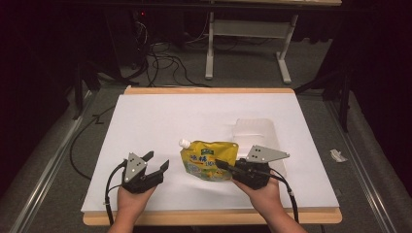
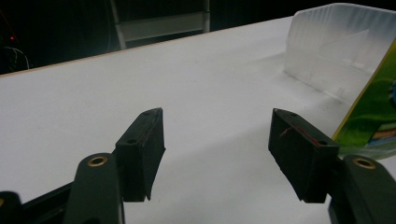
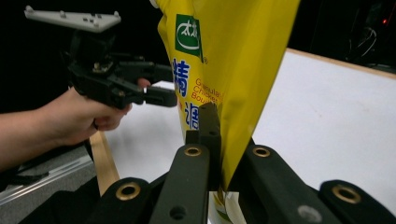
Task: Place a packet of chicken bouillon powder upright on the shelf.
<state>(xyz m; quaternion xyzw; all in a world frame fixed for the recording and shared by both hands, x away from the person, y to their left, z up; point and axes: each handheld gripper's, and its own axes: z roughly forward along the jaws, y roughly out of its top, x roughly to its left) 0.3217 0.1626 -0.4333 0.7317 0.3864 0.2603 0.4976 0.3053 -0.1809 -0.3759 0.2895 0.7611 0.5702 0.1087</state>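
Yellow spouted pouch (image 1: 210,160) sat near-centre on the white table (image 1: 145,121), just left of the clear plastic bin (image 1: 257,133), its long axis running from the spout at far left to the near-right corner. Right gripper (image 1: 224,166) pinched that near-right edge, jaws pressed tight on the film, hand low at the near edge, pointing left. Left gripper (image 1: 158,161) was spread and empty, left of the pouch and apart from it, aimed far-right.

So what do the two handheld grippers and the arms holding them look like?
Both grippers, left gripper and right gripper, are black with two flat-padded jaws, brass-ringed pivot holes, a grey three-cornered plate on top, and a black cable trailing back. The forearms are bare; no sleeves show.
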